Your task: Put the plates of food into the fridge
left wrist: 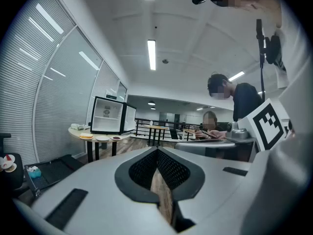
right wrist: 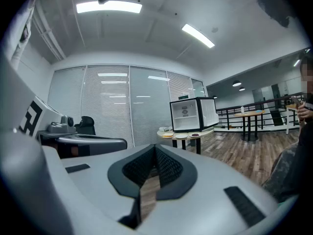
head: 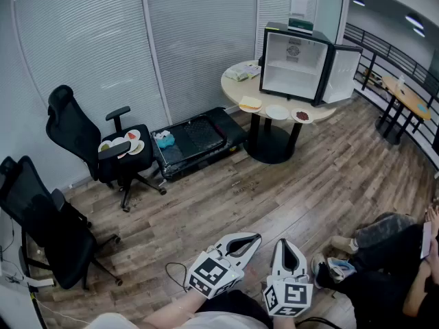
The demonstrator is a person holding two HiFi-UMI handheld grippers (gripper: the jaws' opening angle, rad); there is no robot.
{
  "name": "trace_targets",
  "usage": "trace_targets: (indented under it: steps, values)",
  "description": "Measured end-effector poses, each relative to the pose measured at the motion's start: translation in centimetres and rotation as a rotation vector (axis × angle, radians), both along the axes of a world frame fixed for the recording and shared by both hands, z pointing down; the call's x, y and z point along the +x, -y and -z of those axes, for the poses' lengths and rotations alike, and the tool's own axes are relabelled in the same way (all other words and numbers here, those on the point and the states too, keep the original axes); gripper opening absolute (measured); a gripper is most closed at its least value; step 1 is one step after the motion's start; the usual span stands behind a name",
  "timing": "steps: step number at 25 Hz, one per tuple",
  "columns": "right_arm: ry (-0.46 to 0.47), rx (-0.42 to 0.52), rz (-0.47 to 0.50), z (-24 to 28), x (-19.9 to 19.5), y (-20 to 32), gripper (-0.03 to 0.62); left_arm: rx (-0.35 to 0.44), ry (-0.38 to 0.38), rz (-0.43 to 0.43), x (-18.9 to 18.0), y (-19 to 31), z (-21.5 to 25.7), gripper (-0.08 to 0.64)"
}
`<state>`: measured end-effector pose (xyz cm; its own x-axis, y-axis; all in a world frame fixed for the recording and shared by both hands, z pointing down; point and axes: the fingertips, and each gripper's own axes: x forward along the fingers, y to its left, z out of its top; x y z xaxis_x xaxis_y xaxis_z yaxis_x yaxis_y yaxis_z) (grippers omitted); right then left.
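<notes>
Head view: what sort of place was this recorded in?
Most likely an office or co-working space. Black swivel chairs stand on wood-look flooring, slatted blinds cover the glazed walls, and a round table carries an open mini fridge, like a break corner.

i hold my 2 grippers low in front of me, side by side and near each other. my left gripper (head: 255, 238) and my right gripper (head: 286, 242) both point ahead, nearly level. each one's jaws are closed tip to tip, nothing between them. my left forearm (head: 171, 312) shows behind its marker cube (head: 209, 274).
</notes>
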<state>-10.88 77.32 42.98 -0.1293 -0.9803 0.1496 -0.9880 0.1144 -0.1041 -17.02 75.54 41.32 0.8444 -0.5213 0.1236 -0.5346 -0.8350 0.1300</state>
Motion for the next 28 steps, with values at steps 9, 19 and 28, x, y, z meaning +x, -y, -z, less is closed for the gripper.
trace_targets:
  steps: [9, 19, 28]
  values:
    - [0.034, 0.001, -0.011, -0.9, 0.5, -0.2, 0.008, -0.010, 0.000, -0.011, 0.4, -0.2, -1.4, 0.005]
    - [0.047, -0.025, -0.005, -1.6, 1.2, 1.2, 0.008, -0.020, 0.007, -0.011, 1.3, 1.6, -1.7, 0.005]
    - [0.044, -0.038, -0.044, -2.5, 3.8, 7.2, 0.008, -0.021, 0.008, -0.016, 3.3, 7.8, -2.2, 0.005]
